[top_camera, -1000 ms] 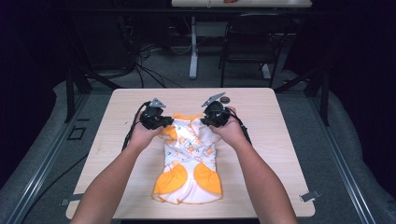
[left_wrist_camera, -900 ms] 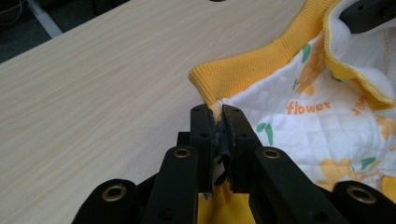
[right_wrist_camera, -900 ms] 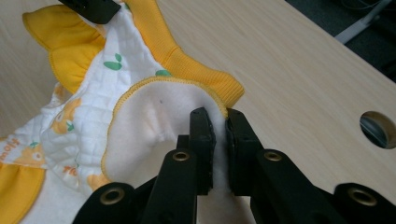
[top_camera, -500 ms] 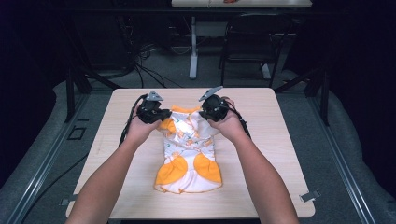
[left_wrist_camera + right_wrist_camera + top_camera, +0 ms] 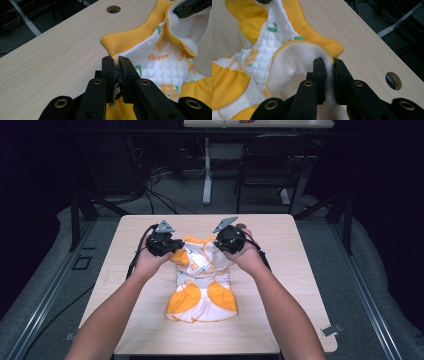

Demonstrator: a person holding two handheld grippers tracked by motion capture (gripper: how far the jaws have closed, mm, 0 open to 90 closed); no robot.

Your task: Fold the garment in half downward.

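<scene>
A small quilted garment (image 5: 202, 285), white with orange-yellow trim and frills, lies on the wooden table (image 5: 285, 270), its neck end toward the far side. My left gripper (image 5: 172, 247) is shut on the garment's left shoulder. In the left gripper view the jaws (image 5: 115, 60) pinch the fabric (image 5: 160, 67) just below the yellow ribbed cuff. My right gripper (image 5: 220, 245) is shut on the right shoulder. In the right gripper view its jaws (image 5: 329, 62) clamp the fleece-lined edge of the garment (image 5: 262, 55). The top part is raised slightly between the two grippers.
A round cable hole (image 5: 113, 9) is in the table just beyond the garment, also seen in the right gripper view as the hole (image 5: 393, 80). Behind the table stand a chair (image 5: 265, 165) and a white desk leg (image 5: 206, 175), with cables (image 5: 150, 195) on the floor.
Both grippers have drawn the garment's top slightly toward the far edge. Its lower hem has slid a little away from the person.
</scene>
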